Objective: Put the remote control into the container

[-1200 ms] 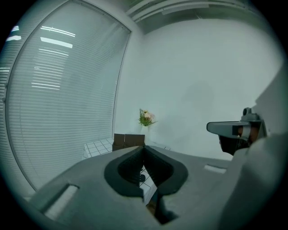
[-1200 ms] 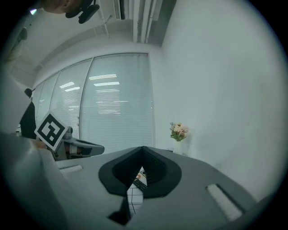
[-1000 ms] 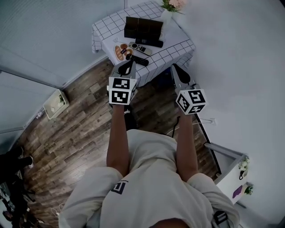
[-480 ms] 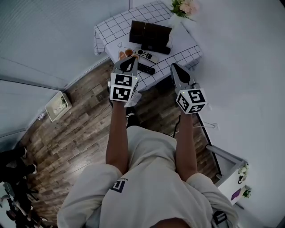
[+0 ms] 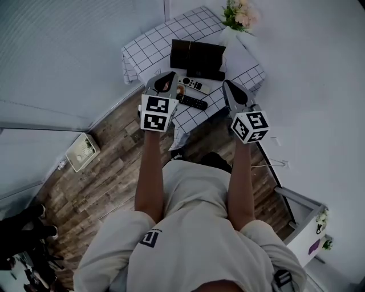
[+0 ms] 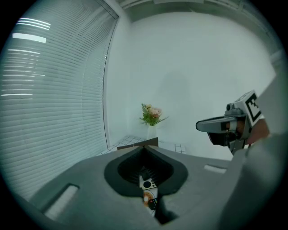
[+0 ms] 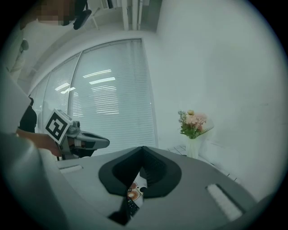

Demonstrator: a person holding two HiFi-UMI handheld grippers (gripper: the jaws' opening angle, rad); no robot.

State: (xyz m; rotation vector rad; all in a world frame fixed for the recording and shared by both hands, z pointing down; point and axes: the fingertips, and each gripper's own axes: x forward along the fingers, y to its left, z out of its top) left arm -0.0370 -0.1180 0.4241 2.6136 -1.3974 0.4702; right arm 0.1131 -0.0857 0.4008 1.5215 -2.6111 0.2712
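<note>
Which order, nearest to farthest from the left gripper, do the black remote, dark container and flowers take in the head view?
1. Black remote, just right of the left gripper.
2. Dark container, farther back.
3. Flowers, far right corner.

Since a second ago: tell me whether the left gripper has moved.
Yes. The left gripper has advanced over the checked table's near edge, its tip now beyond the black remote.

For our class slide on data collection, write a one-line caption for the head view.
Person holds left gripper and right gripper, both shut, at a checked table bearing a remote control and dark container.
</note>
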